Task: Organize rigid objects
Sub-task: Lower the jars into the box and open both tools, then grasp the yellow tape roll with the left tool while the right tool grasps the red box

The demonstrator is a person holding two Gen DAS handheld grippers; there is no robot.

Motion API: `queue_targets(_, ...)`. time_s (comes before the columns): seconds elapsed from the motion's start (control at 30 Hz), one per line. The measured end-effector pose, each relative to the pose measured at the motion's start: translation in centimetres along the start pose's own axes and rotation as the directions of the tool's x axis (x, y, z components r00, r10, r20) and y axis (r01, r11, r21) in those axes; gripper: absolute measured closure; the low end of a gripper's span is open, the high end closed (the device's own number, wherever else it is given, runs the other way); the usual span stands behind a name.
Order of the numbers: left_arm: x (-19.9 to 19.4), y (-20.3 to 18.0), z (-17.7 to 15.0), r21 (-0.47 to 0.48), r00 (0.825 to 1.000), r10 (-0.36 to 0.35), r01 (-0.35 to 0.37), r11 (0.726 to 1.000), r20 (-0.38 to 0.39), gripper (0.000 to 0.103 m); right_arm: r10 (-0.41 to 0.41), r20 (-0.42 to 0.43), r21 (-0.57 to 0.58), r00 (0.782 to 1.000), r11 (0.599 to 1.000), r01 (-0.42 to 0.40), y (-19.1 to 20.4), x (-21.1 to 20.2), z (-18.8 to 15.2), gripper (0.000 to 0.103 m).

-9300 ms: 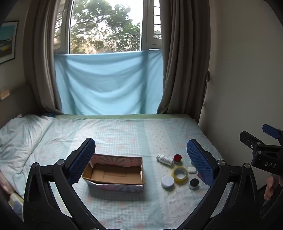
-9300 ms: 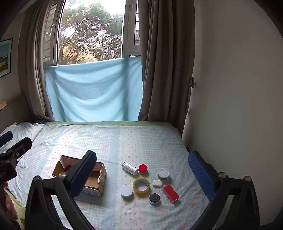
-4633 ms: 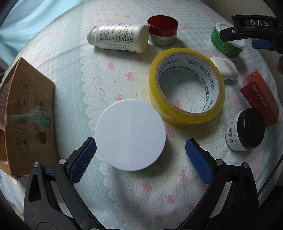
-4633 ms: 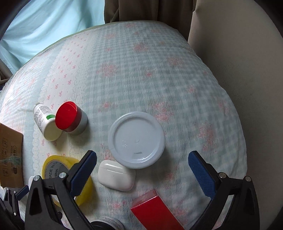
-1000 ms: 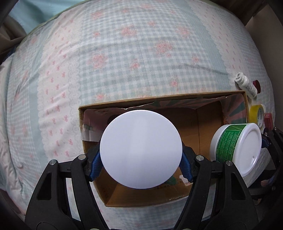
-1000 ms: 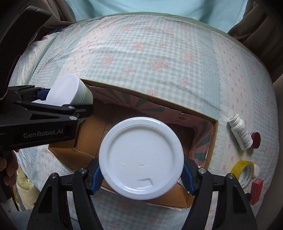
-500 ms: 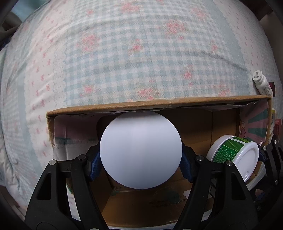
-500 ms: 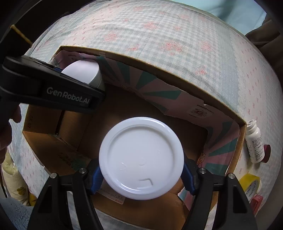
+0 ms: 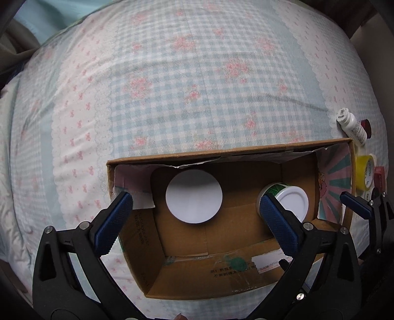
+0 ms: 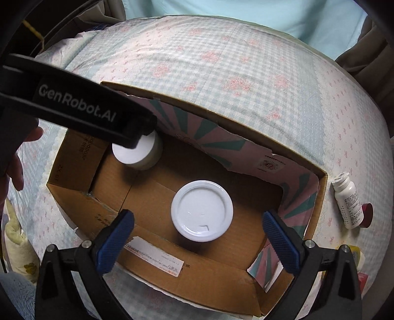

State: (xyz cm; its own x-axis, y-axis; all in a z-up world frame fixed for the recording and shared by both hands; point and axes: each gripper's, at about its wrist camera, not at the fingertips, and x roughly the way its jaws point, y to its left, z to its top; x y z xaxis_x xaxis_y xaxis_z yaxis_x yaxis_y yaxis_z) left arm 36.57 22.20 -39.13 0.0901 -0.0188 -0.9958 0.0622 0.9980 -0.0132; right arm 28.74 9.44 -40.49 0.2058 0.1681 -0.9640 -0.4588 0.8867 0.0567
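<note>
**A flowered bedspread and the cloth around it**

A quilted bedspread (image 9: 197, 73) fills most of both views. It carries pale blue and white checks strewn with pink flower clusters, flanked by white bands dotted with small pink bows and edged with scalloped lace. A shallow crease runs across it at the right. Beyond its far edge hangs a light blue cloth (image 10: 258, 14), with brown curtains (image 10: 364, 61) beside it. At the near left corner of the right wrist view lies a pale yellow soft item (image 10: 17, 253), its nature unclear.
</note>
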Motion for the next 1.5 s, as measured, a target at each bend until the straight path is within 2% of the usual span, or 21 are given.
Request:
queue_targets(0.2, -2.8, -0.1, -1.4, 0.001, 0.999, 0.004, -0.004, 1.000, 0.046, 0.000, -0.016, 0.045, 0.001, 0.999, 1.000, 0.016, 0.2, -2.6, -0.4, 0.000)
queue_targets(0.4, -7.6, 0.1, -4.0, -0.004, 0.993, 0.010, -0.009, 1.000, 0.118, 0.000, -0.030, 0.097, 0.006, 0.995, 1.000, 0.030, 1.0, -6.5, -1.6, 0.000)
queue_targets(0.57, -12.4, 0.6, -7.6, -0.025, 0.981, 0.009, -0.005, 1.000, 0.195, 0.000, -0.055, 0.113, 0.040, 0.992, 0.998, 0.051, 1.7, -10.6, -3.4, 0.000)
queue_targets(0.83, -19.0, -1.3, -12.6, -0.006, 0.949, -0.020, 0.023, 1.000, 0.314, 0.000, -0.122, 0.189, 0.187, 0.974, 0.979, 0.086, 1.4, -18.4, -7.8, 0.000)
queue_targets(0.97, -21.5, -3.2, -14.5, 0.028, 0.932, -0.055, 0.048, 0.998, 0.358, 0.000, -0.171, 0.207, 0.263, 0.963, 0.958, 0.113, 0.7, -21.7, -10.4, 0.000)
queue_targets(1.17, -23.3, -7.3, -16.7, 0.069, 0.918, -0.115, 0.096, 0.993, 0.380, 0.000, -0.234, 0.222, 0.376, 0.946, 0.916, 0.139, -2.1, -25.6, -14.7, 0.000)
queue_targets(1.37, -23.8, -14.3, -17.8, 0.151, 0.911, -0.111, 0.055, 0.987, 0.396, 0.000, -0.278, 0.230, 0.467, 0.933, 0.872, 0.145, -6.9, -28.0, -19.2, 0.000)
queue_targets(1.5, -23.1, -19.7, -18.2, 0.174, 0.912, -0.131, 0.067, 0.983, 0.390, 0.000, -0.289, 0.221, 0.480, 0.931, 0.863, 0.154, -11.1, -28.4, -21.8, 0.000)
